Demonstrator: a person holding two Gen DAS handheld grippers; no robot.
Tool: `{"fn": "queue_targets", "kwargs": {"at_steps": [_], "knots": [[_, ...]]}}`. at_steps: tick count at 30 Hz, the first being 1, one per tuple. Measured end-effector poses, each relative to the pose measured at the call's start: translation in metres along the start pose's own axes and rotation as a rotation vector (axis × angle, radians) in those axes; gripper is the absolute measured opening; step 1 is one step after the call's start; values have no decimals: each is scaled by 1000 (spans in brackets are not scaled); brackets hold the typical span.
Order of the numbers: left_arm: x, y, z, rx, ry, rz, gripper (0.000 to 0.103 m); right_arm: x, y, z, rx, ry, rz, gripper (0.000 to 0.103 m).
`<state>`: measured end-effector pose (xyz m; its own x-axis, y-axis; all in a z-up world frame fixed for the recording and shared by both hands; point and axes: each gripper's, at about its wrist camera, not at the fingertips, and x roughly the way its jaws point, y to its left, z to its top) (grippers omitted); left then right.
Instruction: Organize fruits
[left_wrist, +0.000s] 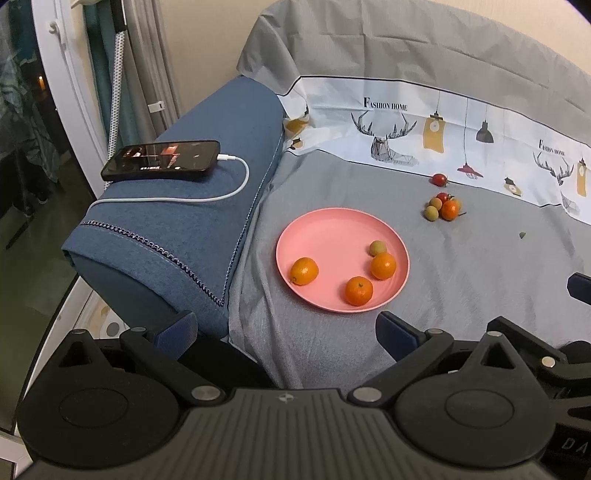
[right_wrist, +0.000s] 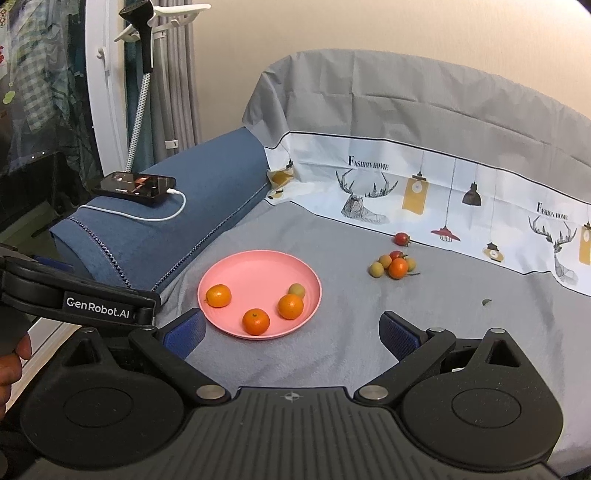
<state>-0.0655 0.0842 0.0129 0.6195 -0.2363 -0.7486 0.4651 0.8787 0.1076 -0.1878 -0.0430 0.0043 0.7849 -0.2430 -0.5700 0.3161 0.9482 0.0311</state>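
Left wrist view: the left gripper (left_wrist: 286, 328) hovers low over the grey sheet (left_wrist: 461, 280), jaws wide and empty, the pink plate (left_wrist: 314, 236) of oranges at 12 o'clock. Right wrist view: the right gripper (right_wrist: 291, 332), jaws wide, faces the plate (right_wrist: 258, 266); loose fruit (right_wrist: 395, 265) lies at 1 o'clock.

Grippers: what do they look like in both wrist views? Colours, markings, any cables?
Both match: the left gripper and right gripper have black linkage arms with silver pivot pins, round black housings and a ribbed grey centre plate. Their fingertips carry blue textured pads. White "GenRobot.AI" lettering shows on the left gripper's side in the right wrist view. No gripper cables visible.
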Motion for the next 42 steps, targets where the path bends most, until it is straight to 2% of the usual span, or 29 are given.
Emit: {"fn": "queue_targets", "kwargs": {"at_steps": [13, 18, 23, 30, 34, 42], "knots": [[34, -26, 25, 53, 36, 5, 103, 31, -27, -3, 75, 48, -39, 100], [59, -44, 49, 46, 70, -26, 103, 50, -56, -8, 130, 73, -86, 101], [96, -78, 86, 62, 86, -85, 103, 82, -94, -5, 185, 72, -163, 101], [186, -140, 136, 127, 139, -155, 103, 155, -150, 4, 219, 54, -261, 101], [234, -159, 159, 121, 181, -118, 103, 216, -172, 8, 195, 60, -275, 101], [277, -152, 185, 85, 188, -52, 103, 339, -194, 17, 234, 120, -234, 101]]}}
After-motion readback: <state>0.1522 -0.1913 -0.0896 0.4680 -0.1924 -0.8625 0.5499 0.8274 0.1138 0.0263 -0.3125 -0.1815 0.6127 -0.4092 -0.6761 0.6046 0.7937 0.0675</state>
